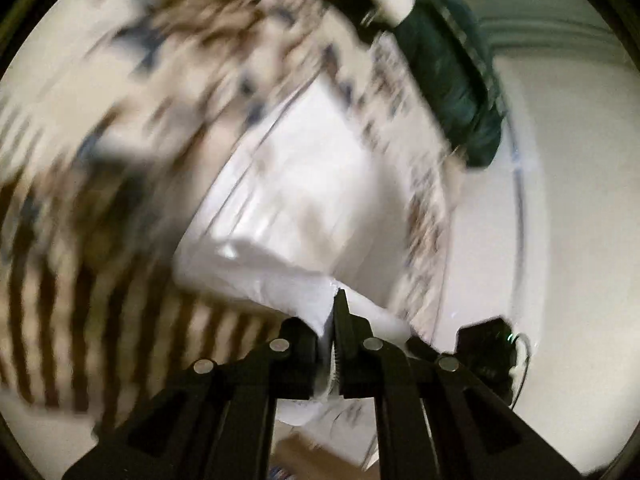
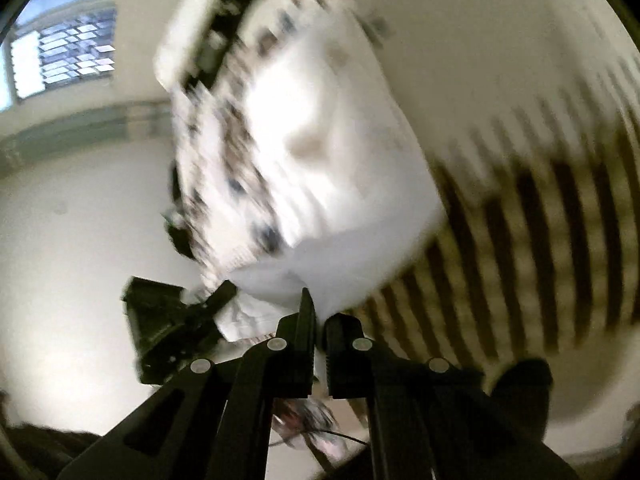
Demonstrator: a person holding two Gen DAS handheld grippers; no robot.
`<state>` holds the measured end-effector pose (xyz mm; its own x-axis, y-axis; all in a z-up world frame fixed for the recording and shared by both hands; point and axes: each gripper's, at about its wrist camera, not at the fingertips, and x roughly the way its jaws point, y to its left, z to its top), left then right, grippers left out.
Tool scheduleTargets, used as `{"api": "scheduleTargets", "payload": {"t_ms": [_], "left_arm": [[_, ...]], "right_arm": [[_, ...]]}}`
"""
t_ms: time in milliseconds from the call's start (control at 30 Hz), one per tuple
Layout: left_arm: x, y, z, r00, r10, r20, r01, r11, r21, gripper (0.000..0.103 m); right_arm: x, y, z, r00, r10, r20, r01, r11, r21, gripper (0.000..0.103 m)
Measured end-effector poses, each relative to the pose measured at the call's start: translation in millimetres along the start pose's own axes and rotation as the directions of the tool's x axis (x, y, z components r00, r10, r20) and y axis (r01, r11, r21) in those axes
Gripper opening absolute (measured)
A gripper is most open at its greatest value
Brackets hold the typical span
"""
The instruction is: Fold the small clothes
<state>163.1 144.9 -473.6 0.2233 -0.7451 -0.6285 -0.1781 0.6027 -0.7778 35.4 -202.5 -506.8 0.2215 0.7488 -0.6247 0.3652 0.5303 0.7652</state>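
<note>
A small white garment (image 1: 304, 200) with a speckled dark-printed edge hangs lifted in the air, blurred by motion. My left gripper (image 1: 335, 320) is shut on its lower white edge. My right gripper (image 2: 316, 316) is shut on the same garment (image 2: 320, 152) at another part of the edge. In the right wrist view the left gripper (image 2: 176, 320) shows as a black shape just left of the cloth. In the left wrist view the right gripper (image 1: 484, 340) shows low on the right.
A cream cloth with brown stripes (image 1: 80, 300) lies below; it also shows in the right wrist view (image 2: 540, 240). A dark green fabric (image 1: 452, 76) is at the upper right. A window (image 2: 64, 56) and pale walls lie behind.
</note>
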Motion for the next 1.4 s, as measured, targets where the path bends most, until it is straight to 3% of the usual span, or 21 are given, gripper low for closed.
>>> {"api": "scheduleTargets", "payload": {"t_ms": [100,167,200,267,300,333,367,467,533,600,667,733,833,933,1033,1200,1267,1300,1333,1367,1400], "left_arm": [[30,-21,69,0.996,-0.078,0.051,0.079,0.997,-0.025,0.010],[47,-20,103,0.991,-0.108,0.083,0.113,0.991,-0.065,0.032],[54,-20,115,0.989,-0.105,0.102,0.112,0.991,-0.068,0.054],[53,-15,132,0.982,-0.120,0.147,0.133,0.987,-0.088,0.059],[50,-14,133,0.981,-0.113,0.156,0.127,0.988,-0.086,0.059],[46,-12,132,0.982,-0.093,0.164,0.106,0.992,-0.071,0.059],[43,-12,129,0.985,-0.052,0.167,0.059,0.997,-0.041,0.059],[44,-13,113,0.987,0.089,0.130,-0.100,0.992,0.079,0.059],[63,-21,113,0.977,0.194,0.088,-0.207,0.961,0.184,0.059],[93,-33,117,0.953,0.295,0.064,-0.300,0.904,0.304,0.059],[120,-46,128,0.931,0.358,0.073,-0.357,0.851,0.384,0.059],[140,-53,145,0.910,0.403,0.097,-0.406,0.820,0.403,0.059],[143,-44,182,0.890,0.435,0.137,-0.455,0.824,0.338,0.058],[118,-28,204,0.904,0.403,0.144,-0.428,0.868,0.251,0.057],[89,-22,193,0.922,0.369,0.118,-0.387,0.889,0.243,0.059],[72,-18,124,0.944,0.329,0.019,-0.319,0.898,0.303,0.059],[80,-10,99,0.938,0.348,-0.004,-0.327,0.886,0.328,0.057],[82,-7,92,0.937,0.349,0.000,-0.329,0.884,0.333,0.043],[81,-2,86,0.938,0.346,0.018,-0.332,0.883,0.331,0.002],[79,3,85,0.936,0.350,0.031,-0.341,0.884,0.320,0.003],[73,9,87,0.942,0.332,0.046,-0.330,0.897,0.293,0.003]], "right_arm": [[-2,28,66,0.995,0.036,0.094,-0.033,0.999,-0.029,0.004],[-1,32,111,0.984,0.059,0.170,-0.059,0.998,-0.006,0.005],[4,32,132,0.978,0.087,0.190,-0.090,0.996,0.008,0.006],[12,26,165,0.973,0.079,0.216,-0.095,0.993,0.065,0.010],[11,22,172,0.970,0.080,0.230,-0.100,0.992,0.078,0.020],[8,19,174,0.966,0.077,0.245,-0.101,0.991,0.085,0.037],[4,18,172,0.962,0.085,0.259,-0.110,0.991,0.081,0.044],[-5,16,160,0.960,0.063,0.272,-0.084,0.994,0.066,0.051],[-8,12,148,0.959,-0.011,0.283,-0.001,0.999,0.042,0.051],[-1,6,146,0.958,-0.101,0.268,0.093,0.995,0.044,0.051],[14,-1,154,0.960,-0.149,0.236,0.141,0.989,0.050,0.051],[29,1,170,0.962,-0.161,0.221,0.153,0.987,0.052,0.051],[38,19,199,0.962,-0.078,0.260,0.070,0.997,0.038,0.051],[25,37,216,0.938,-0.061,0.342,0.056,0.998,0.027,0.051],[11,48,210,0.920,-0.138,0.367,0.155,0.988,-0.016,0.051],[20,34,174,0.906,-0.319,0.277,0.341,0.939,-0.033,0.051],[35,20,157,0.923,-0.323,0.208,0.335,0.942,-0.022,0.051],[43,13,151,0.932,-0.319,0.172,0.326,0.945,-0.014,0.051],[52,6,145,0.938,-0.316,0.145,0.321,0.947,-0.011,0.051],[59,2,142,0.938,-0.320,0.132,0.325,0.946,-0.012,0.048],[65,-2,138,0.935,-0.330,0.132,0.334,0.942,-0.014,0.023]]}}
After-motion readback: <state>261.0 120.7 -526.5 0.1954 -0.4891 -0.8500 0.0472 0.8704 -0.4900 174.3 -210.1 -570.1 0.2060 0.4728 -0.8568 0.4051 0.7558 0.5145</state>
